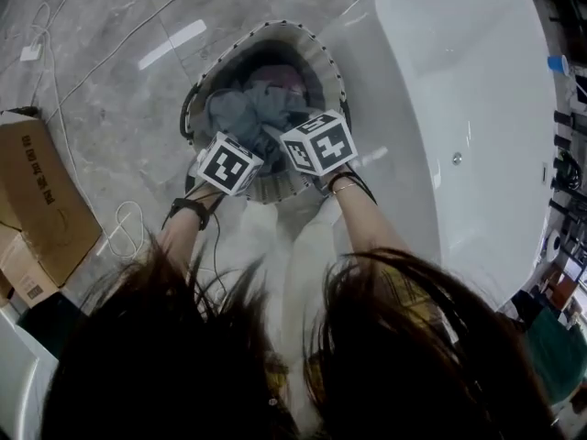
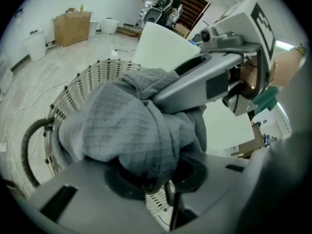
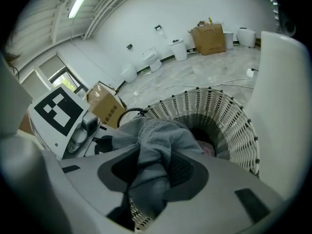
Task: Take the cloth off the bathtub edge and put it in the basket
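A grey quilted cloth (image 1: 246, 108) hangs bunched over the open mouth of the white wicker basket (image 1: 316, 46), which stands on the floor beside the white bathtub (image 1: 459, 81). My left gripper (image 1: 237, 134) and right gripper (image 1: 295, 128) are side by side above the basket, each shut on a fold of it. In the left gripper view the cloth (image 2: 126, 126) fills the gap of the left gripper (image 2: 157, 178), with the right gripper (image 2: 204, 79) alongside. From the right gripper (image 3: 148, 177) the cloth (image 3: 156, 140) drapes toward the basket (image 3: 217, 106), which holds other fabric.
A cardboard box (image 1: 37, 191) stands on the marble floor at the left, with white cables (image 1: 128, 223) trailing near it. The bathtub wall (image 3: 287, 106) rises close on the right of the basket. The person's hair fills the bottom of the head view.
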Tool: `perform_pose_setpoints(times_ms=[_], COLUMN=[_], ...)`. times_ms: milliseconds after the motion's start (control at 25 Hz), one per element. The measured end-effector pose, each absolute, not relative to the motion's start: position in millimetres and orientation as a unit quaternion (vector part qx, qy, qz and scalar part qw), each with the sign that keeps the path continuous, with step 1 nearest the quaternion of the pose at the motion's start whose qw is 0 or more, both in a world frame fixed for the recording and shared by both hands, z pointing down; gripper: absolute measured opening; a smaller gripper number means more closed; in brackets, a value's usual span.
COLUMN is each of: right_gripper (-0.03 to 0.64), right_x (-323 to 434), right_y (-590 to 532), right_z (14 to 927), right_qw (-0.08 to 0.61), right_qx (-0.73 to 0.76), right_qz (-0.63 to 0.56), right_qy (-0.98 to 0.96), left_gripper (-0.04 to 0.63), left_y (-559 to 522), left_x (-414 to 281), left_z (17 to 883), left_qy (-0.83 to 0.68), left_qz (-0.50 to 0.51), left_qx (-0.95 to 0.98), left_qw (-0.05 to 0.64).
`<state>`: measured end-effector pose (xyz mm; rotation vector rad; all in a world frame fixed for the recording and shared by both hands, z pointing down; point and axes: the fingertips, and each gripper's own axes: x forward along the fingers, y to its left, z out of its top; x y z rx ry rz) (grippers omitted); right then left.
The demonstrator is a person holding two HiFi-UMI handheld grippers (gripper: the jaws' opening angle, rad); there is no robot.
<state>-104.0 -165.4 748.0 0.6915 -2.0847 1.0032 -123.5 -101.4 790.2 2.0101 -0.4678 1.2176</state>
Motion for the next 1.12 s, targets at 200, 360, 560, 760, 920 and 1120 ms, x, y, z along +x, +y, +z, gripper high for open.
perform_pose_setpoints(times_ms=[200, 360, 560, 760, 920, 1120], right_gripper=[0.160, 0.141, 0.130, 0.130, 0.137, 0.141], right_x=[-103, -98, -88, -76, -72, -70], right_y=[-159, -151, -145, -144, -140, -138], right_z=[775, 794, 811, 817, 818, 817], right_qw=[0.394, 0.410, 0.431, 0.446, 0.453, 0.453], right_qx=[0.253, 0.246, 0.248, 0.245, 0.235, 0.237], right_qz=[0.380, 0.392, 0.396, 0.395, 0.391, 0.396], right_qy=[-0.797, -0.786, -0.772, -0.765, -0.766, -0.763], left_gripper=[0.110, 0.110, 0.112, 0.135, 0.143, 0.161], left_y=[-102, -83, -78, -75, -78, -76], left_x=[-129, -123, -124, -144, -152, -148], left_z=[815, 836, 850, 863, 863, 863], left_qy=[-0.181, -0.146, -0.126, -0.127, -0.137, -0.135], left_qz=[0.502, 0.521, 0.545, 0.564, 0.559, 0.555], left_qx=[0.771, 0.762, 0.753, 0.741, 0.739, 0.739], left_qw=[0.347, 0.357, 0.348, 0.341, 0.350, 0.358])
